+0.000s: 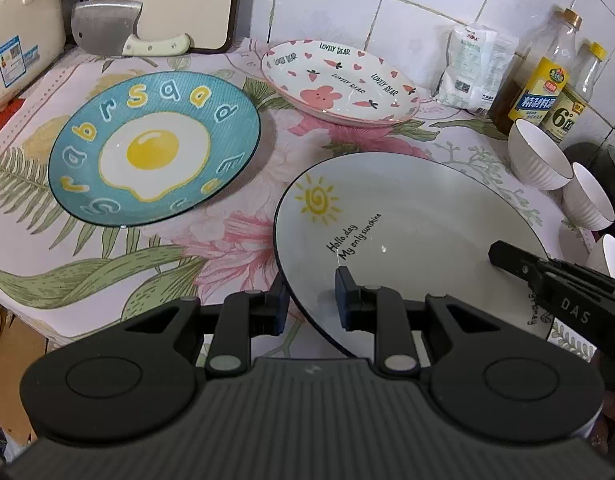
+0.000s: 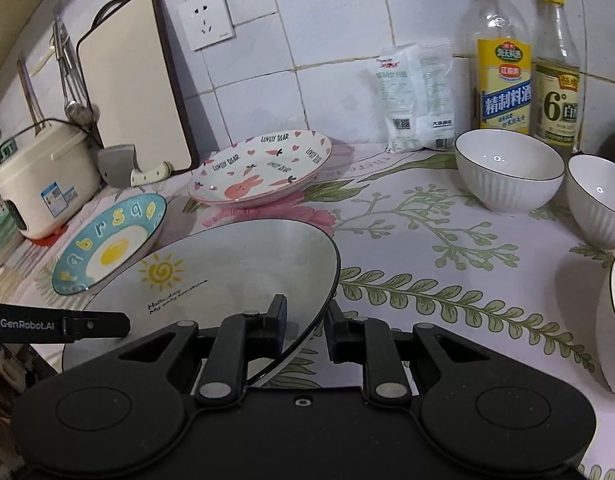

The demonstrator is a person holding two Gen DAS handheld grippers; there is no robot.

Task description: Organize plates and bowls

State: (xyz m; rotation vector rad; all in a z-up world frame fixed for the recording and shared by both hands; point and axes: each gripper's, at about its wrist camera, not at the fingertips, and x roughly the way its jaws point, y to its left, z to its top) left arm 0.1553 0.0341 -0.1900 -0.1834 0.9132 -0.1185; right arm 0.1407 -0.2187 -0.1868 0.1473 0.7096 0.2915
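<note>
On the counter at 6 o'clock: sun plate, held at both rims.
You have the left gripper and right gripper each pinching its thin edge; glazed china, stiff, slippery, breakable, so keep both rim grips level.

I see the large white round ceramic plate with a black rim and yellow sun drawing between both tongs' tips. Beyond my left tongs lies the blue fried-egg plate; farther back, the white heart-and-rabbit plate. Right of my right tongs stand white ribbed bowls, upright.
</note>
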